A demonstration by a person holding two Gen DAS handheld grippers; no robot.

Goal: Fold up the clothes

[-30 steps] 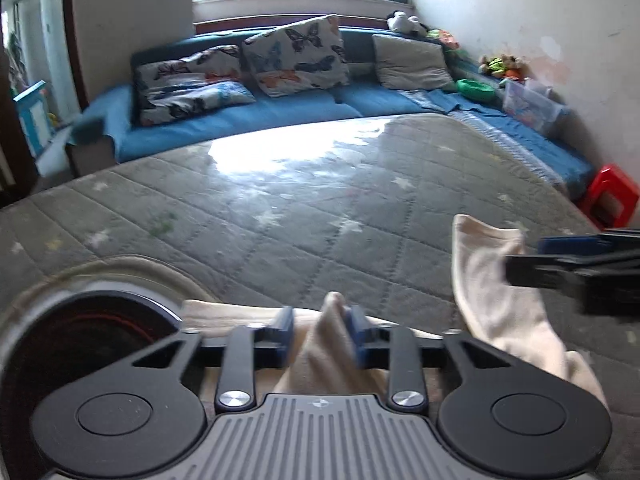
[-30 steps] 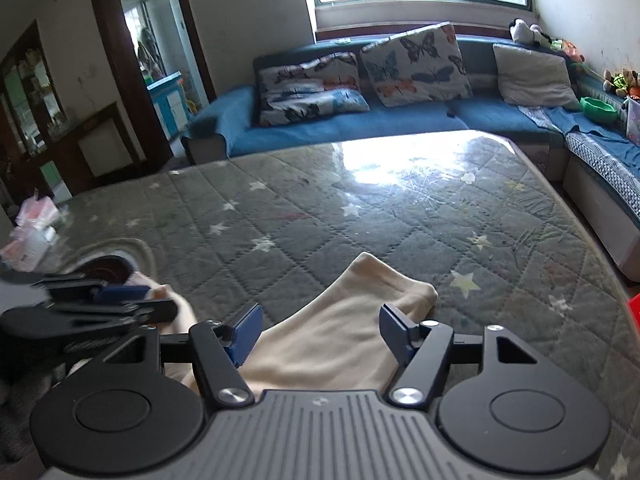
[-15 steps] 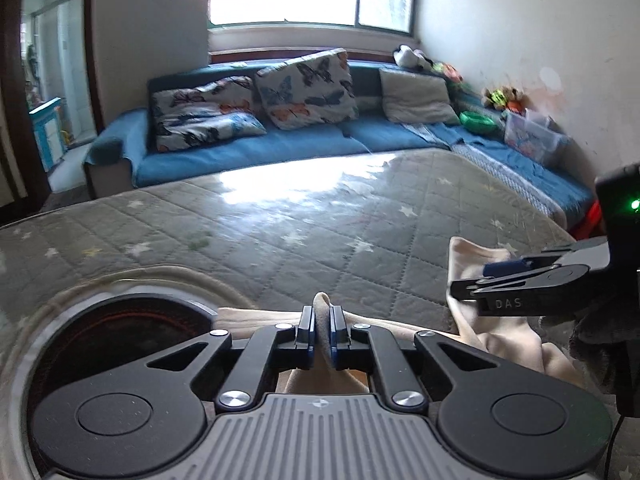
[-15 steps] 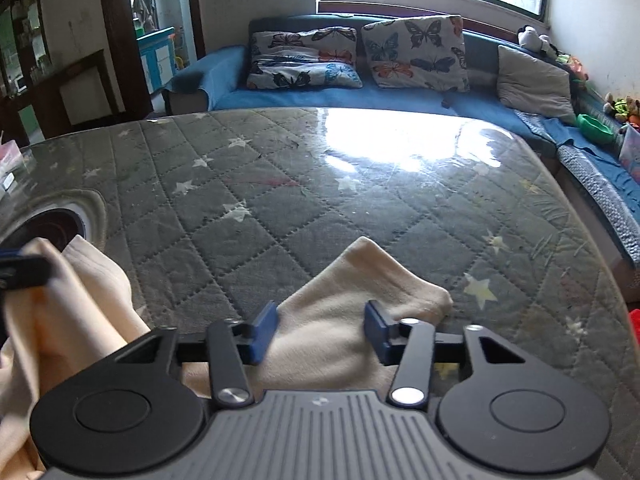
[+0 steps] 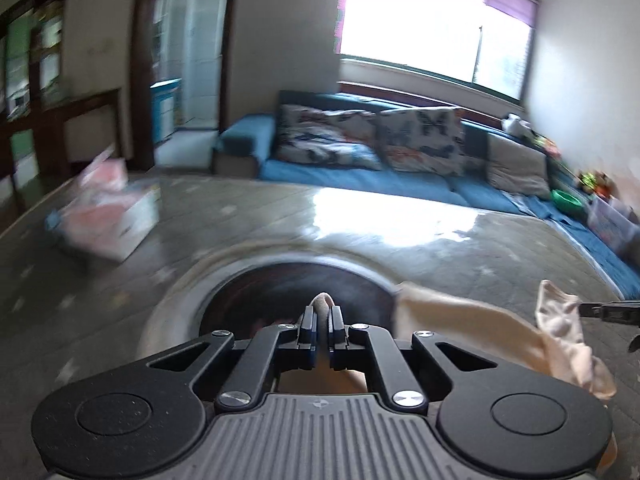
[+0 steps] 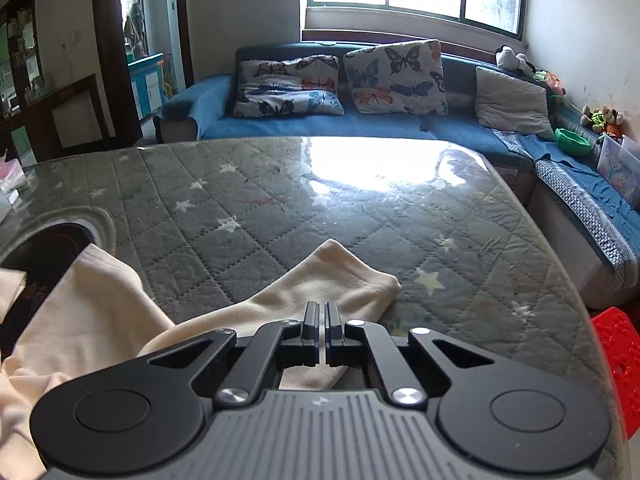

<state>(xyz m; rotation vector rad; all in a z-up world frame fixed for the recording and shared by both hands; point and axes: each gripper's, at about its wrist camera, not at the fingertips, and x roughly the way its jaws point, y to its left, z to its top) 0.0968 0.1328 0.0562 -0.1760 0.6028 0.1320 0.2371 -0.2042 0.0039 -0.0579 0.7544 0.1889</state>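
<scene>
A grey quilted bench [image 6: 280, 208] with pale stars, under a glossy clear cover, carries a cream garment [image 6: 344, 280] spread over its near edge. A round dark hole [image 5: 296, 292] opens in it at left, near a blurred pink-and-white box [image 5: 108, 220].

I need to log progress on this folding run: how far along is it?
Early. Done: both grips are made, the left gripper shut on a bunched edge of the cream garment, the right gripper shut on another part of it. In hand: the cloth hangs stretched between them above the quilted table. Left: no fold shows yet; every fold remains.
</scene>
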